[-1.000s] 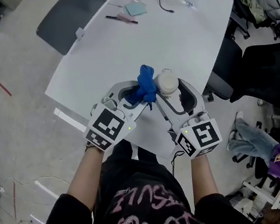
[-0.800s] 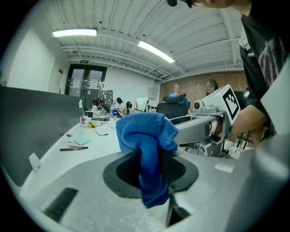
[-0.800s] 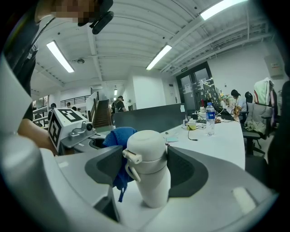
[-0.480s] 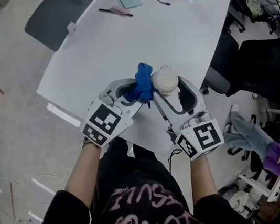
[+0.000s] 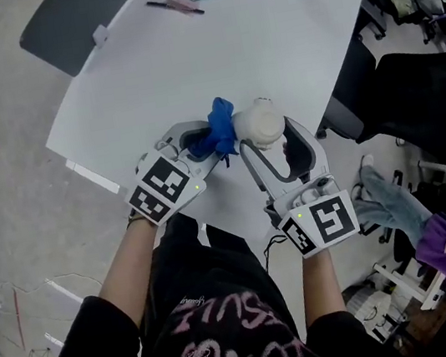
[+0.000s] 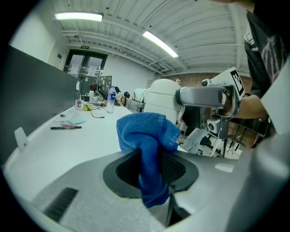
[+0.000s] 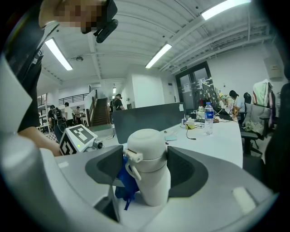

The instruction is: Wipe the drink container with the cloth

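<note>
**Head view.** The left claw is clamped on a blue cloth. The right claw is clamped on a white bottle. Both are held up over the near edge of the bench. The cloth wad stands out beyond the left claw's tips and meets the side of the bottle that faces that claw. Compared with half a second and one second ago, both grips are unchanged. The wad has stayed on that same side of the bottle and has shifted only slightly along it.

**Left gripper view.** The jaws are narrow, pinching a hanging fold of cloth between the pads. The bunched end rises ahead of the tips. The bottle stands directly beyond it. Actual contact is hidden behind the wad.

**Right gripper view.** The jaws are set around the bottle, one pad on either side of its body, and it stands upright with the cap above the pads. The cloth shows low on the bottle's left flank, just inside the left-hand pad and touching the wall.

**Assessment.** Wiping appears to be under way in short strokes. Only one flank is being reached so far. The far side and the cap probably still need passes, which would call for turning the bottle or bringing the cloth round.
</note>
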`<action>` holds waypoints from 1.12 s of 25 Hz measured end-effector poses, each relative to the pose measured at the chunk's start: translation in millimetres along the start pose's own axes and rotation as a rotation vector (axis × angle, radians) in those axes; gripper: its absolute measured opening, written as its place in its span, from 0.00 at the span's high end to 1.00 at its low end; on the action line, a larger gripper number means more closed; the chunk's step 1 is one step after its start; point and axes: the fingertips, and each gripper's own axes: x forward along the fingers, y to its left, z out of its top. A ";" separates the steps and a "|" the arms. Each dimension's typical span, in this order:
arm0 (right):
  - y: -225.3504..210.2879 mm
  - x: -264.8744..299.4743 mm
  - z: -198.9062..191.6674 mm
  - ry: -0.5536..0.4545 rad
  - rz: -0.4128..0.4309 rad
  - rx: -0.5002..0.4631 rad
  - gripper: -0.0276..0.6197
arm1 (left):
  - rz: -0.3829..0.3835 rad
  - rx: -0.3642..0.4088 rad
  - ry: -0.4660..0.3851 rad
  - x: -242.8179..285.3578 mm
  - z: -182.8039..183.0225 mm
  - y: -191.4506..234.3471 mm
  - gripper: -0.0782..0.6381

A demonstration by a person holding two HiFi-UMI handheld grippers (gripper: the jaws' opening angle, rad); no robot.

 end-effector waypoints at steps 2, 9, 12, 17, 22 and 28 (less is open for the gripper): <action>-0.6 0.9 -0.6 0.002 -0.003 -0.001 0.49 | -0.002 0.004 0.025 4.0 -6.4 2.3 0.75; -0.9 -0.1 -2.3 0.006 -0.007 -0.005 0.49 | -0.014 -0.031 0.065 12.0 -23.1 5.4 0.75; -1.7 -0.3 -3.7 0.004 -0.006 -0.006 0.49 | -0.009 -0.031 0.067 9.9 -23.1 5.6 0.75; -1.7 -2.3 -5.0 0.001 0.000 -0.010 0.49 | 0.027 -0.010 0.056 -6.7 -11.7 7.7 0.75; -2.3 -6.2 -4.7 -0.012 0.006 -0.005 0.48 | 0.050 0.057 0.028 -27.2 16.1 4.4 0.75; -1.4 -6.8 -5.6 -0.021 0.011 0.005 0.48 | 0.055 0.148 -0.009 -39.3 50.4 -2.9 0.75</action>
